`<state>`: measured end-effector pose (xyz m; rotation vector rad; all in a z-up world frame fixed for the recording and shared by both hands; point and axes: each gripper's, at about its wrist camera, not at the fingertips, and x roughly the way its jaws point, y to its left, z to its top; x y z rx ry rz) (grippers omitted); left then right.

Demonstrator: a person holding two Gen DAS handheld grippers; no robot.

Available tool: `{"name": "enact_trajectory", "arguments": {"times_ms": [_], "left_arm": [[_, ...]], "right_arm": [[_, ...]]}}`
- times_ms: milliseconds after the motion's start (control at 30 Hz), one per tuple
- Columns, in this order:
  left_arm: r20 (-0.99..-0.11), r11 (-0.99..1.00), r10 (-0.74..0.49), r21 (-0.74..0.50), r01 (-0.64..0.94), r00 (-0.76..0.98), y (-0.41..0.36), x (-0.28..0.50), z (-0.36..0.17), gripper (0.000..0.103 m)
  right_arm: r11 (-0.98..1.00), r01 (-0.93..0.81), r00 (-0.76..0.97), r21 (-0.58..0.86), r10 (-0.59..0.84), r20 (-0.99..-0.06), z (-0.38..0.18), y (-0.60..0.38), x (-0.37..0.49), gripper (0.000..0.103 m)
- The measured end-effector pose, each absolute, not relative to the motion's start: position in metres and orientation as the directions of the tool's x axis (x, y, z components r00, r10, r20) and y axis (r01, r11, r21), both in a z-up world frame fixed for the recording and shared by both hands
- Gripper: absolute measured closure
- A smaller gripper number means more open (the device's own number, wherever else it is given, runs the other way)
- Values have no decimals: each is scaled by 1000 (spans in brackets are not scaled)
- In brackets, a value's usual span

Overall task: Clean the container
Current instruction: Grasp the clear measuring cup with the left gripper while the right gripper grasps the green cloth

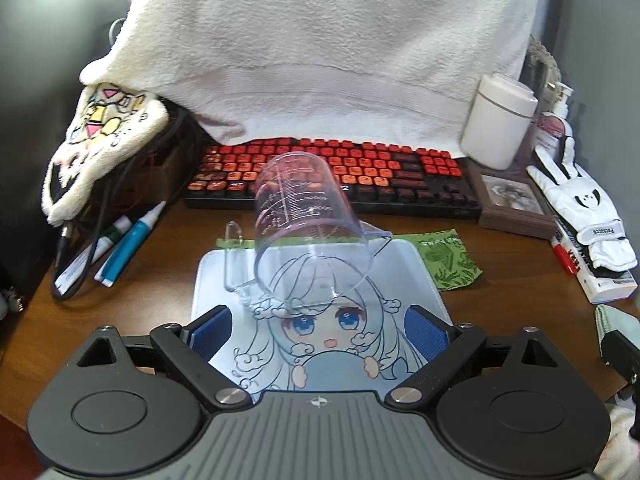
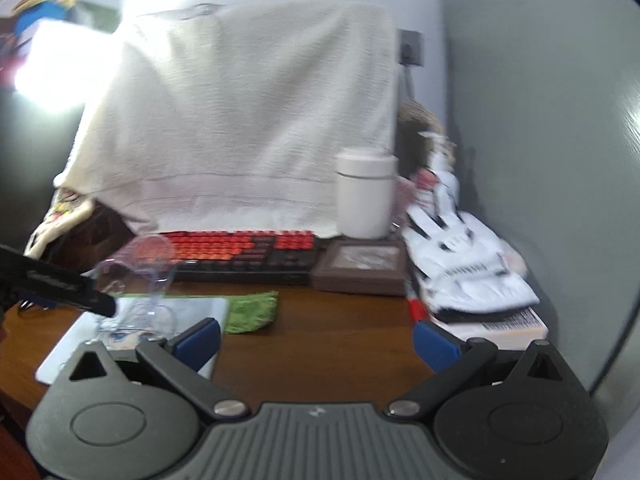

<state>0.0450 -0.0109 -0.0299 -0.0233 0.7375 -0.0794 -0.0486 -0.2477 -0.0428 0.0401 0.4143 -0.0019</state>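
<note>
Ahead of our left hand-held gripper point(image 1: 318, 330), whose jaws stand wide apart and empty, the clear measuring cup point(image 1: 308, 232) lies tipped on the mouse pad point(image 1: 416, 276) on the desk point(image 1: 160, 264); we judge a grasp should close squarely on its slippery wall. Our right hand-held gripper point(image 2: 316, 340), level above the desk, also gapes empty, the cup well to its left.

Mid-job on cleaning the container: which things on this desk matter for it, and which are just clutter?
For the job:
measuring cup, lying on its side on the mouse pad
left gripper, open, behind the cup
right gripper, open, empty

Lying about:
keyboard
towel
white canister
green packet
picture frame
glove
tubes
</note>
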Motion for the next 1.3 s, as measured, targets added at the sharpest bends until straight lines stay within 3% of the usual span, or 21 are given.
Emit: {"name": "enact_trajectory", "arguments": {"times_ms": [167, 233, 300, 367, 567, 633, 800, 967, 1067, 1300], "left_arm": [[-650, 997, -81, -42, 71, 756, -13, 52, -33, 9], [-651, 993, -116, -78, 86, 750, -10, 54, -34, 9], [-651, 988, -151, -113, 101, 744, -7, 57, -36, 9], [-650, 983, -179, -141, 115, 739, -4, 60, -37, 9], [-630, 991, -135, -66, 120, 765, -8, 62, -38, 9], [-631, 990, -141, -68, 126, 763, -8, 63, -39, 9], [-641, 985, -168, -91, 144, 749, -3, 67, -41, 9], [-620, 967, -254, -170, 189, 743, 12, 61, -43, 9], [-608, 965, -261, -177, 192, 750, 18, 62, -41, 9], [-576, 964, -266, -179, 198, 773, 30, 65, -40, 10]], "right_arm": [[992, 97, 881, 81, -47, -470, -60, -279, -39, 15], [988, 138, 864, 70, -86, -496, -69, -289, -33, 26], [982, 177, 842, 60, -119, -526, -78, -299, -27, 43], [976, 209, 821, 58, -143, -553, -87, -308, -21, 50], [972, 232, 799, -42, -215, -562, -100, -309, -13, 53], [963, 241, 793, -117, -265, -549, -104, -304, -11, 73], [964, 248, 803, -96, -260, -536, -100, -308, -13, 91], [979, 182, 857, 87, -115, -502, -83, -311, -18, 94], [984, 54, 896, 172, 28, -443, -66, -296, -11, 94], [965, -209, 878, 161, 258, -402, -63, -231, 41, 94]]}}
